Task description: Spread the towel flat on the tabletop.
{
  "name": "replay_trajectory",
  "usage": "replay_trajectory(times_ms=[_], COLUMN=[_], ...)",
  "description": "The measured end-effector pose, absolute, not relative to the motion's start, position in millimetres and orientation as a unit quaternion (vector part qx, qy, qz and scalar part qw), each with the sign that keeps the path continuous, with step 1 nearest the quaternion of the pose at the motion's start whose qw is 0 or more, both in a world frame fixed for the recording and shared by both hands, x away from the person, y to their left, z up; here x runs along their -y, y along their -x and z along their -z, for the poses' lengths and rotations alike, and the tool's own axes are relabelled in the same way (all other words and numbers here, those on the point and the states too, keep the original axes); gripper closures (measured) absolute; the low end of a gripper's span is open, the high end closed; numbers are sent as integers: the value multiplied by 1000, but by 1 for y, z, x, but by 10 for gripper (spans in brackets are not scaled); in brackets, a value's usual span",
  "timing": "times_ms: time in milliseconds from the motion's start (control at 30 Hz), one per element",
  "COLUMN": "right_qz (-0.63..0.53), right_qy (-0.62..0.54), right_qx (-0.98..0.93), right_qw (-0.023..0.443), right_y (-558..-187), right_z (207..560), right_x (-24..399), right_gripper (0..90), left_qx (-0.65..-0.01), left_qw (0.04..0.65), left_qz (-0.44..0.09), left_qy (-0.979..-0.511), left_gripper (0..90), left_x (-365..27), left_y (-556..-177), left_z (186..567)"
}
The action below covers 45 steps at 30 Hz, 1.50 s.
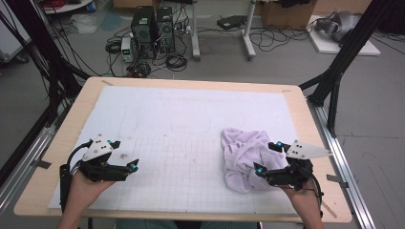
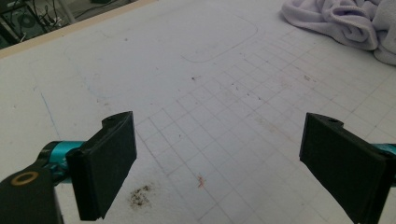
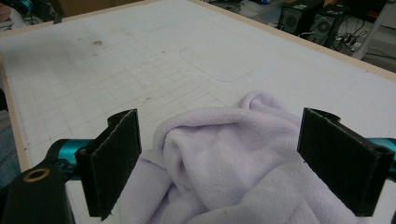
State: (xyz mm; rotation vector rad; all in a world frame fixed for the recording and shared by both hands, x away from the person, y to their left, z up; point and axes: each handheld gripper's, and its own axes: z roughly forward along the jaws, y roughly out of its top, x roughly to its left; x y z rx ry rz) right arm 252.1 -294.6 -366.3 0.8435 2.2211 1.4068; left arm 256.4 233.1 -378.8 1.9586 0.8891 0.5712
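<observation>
A crumpled pale lilac towel (image 1: 244, 157) lies in a heap on the right half of the white gridded mat (image 1: 191, 129). My right gripper (image 1: 266, 158) hovers at the towel's right side with its jaws wide apart; in the right gripper view the towel (image 3: 229, 163) bulges between and beyond the black pads (image 3: 114, 161), which do not press on it. My left gripper (image 1: 125, 155) rests open near the mat's left edge over bare grid. In the left gripper view its jaws frame bare mat (image 2: 210, 121), with the towel (image 2: 345, 23) far off at the top right.
The mat sits on a wooden table (image 1: 71, 124) with a bare border. A small brown stain (image 2: 140, 196) marks the mat near the left jaws. Computer towers (image 1: 153, 31), cables and stand legs fill the floor behind the table.
</observation>
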Motion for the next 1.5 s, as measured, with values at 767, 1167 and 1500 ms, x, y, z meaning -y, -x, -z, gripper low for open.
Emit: replay_trajectory(times_ms=[767,1167,1500], right_qz=[-503,-498,-466], right_qy=[-302,-289,-297], right_qx=[-788,-795,-813], right_qw=[188,192,183], right_y=[-248,-256,-286], right_z=[370,359,373], right_x=[299,293,281], right_gripper=[125,125,125], left_qx=[-354,-353,-357], left_qw=[441,444,445], left_qz=[-228,-228,-226], left_qy=[-793,-792,-790], left_gripper=[114,114,114], left_x=[-231,-232,-234], left_y=[-254,-254,-254], left_z=[378,377,381])
